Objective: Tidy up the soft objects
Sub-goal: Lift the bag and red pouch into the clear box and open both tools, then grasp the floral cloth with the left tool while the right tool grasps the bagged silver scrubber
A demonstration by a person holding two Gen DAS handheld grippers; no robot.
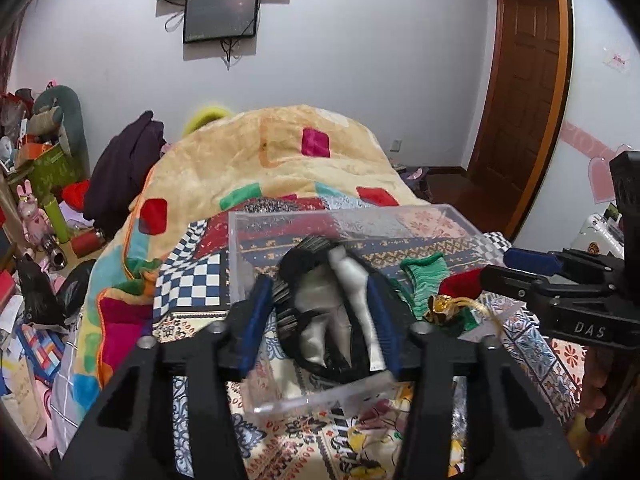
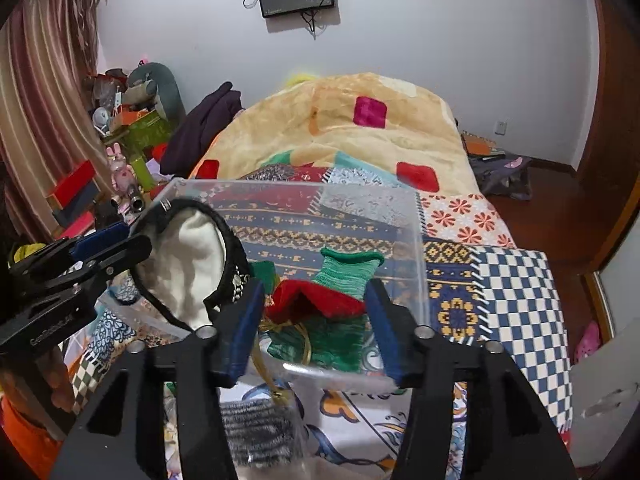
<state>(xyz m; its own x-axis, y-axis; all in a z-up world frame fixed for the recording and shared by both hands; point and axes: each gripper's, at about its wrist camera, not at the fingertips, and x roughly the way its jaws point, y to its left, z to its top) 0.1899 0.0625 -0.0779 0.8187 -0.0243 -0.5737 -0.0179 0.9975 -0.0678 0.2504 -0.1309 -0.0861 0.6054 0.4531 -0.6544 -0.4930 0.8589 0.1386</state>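
A clear plastic box [image 1: 440,216] [image 2: 416,240] lies on the patterned bedspread. My left gripper [image 1: 320,312] holds a black-rimmed pouch with white lining [image 1: 324,320] over the box's left part; its blue pads press the pouch's sides. From the right wrist view the pouch [image 2: 188,268] hangs at the box's left edge. My right gripper [image 2: 316,308] is open around a red and green drawstring bag [image 2: 320,300] with a gold cord that lies in the box; in the left wrist view this bag [image 1: 436,284] sits right of the pouch.
A beige blanket with coloured squares [image 1: 280,152] is heaped at the bed's far end. A grey striped cloth [image 2: 256,428] lies on the bed before the box. Clutter of toys and boxes [image 1: 36,184] fills the floor on the left. A wooden door [image 1: 528,80] stands at the right.
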